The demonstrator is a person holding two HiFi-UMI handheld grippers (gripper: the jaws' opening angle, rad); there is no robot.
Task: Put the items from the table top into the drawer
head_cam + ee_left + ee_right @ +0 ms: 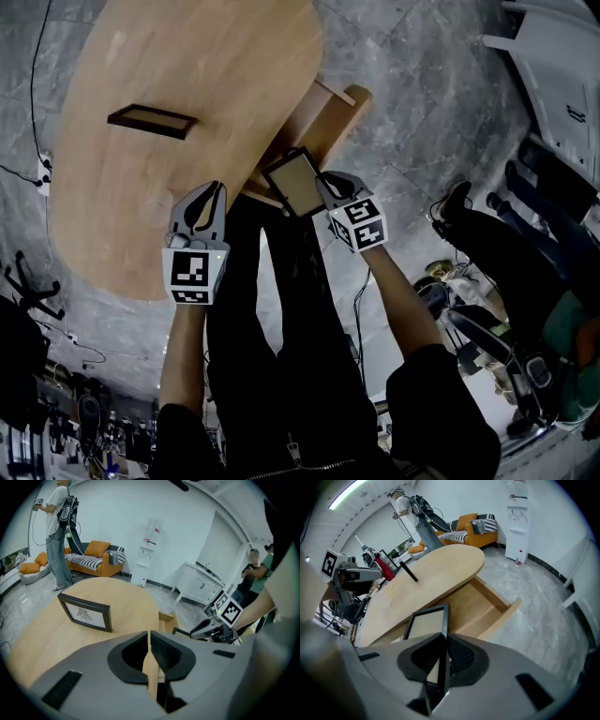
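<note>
My right gripper [322, 190] [443, 654] is shut on the edge of a black-framed picture [292, 182] [424, 623], which hangs tilted over the open wooden drawer [325, 114] [485, 605] at the table's edge. A second black picture frame [151, 121] [86, 612] stands upright on the oval wooden table [187, 66] [126, 599]. Just off the table's near edge, left of the drawer, my left gripper [210, 195] [148, 643] is shut with nothing between its pads.
A person [58, 536] stands by an orange sofa [96, 557] beyond the table. A water dispenser [149, 545] and white cabinet [199, 585] line the far wall. More people [525, 244] sit to the right, with cables and gear on the floor.
</note>
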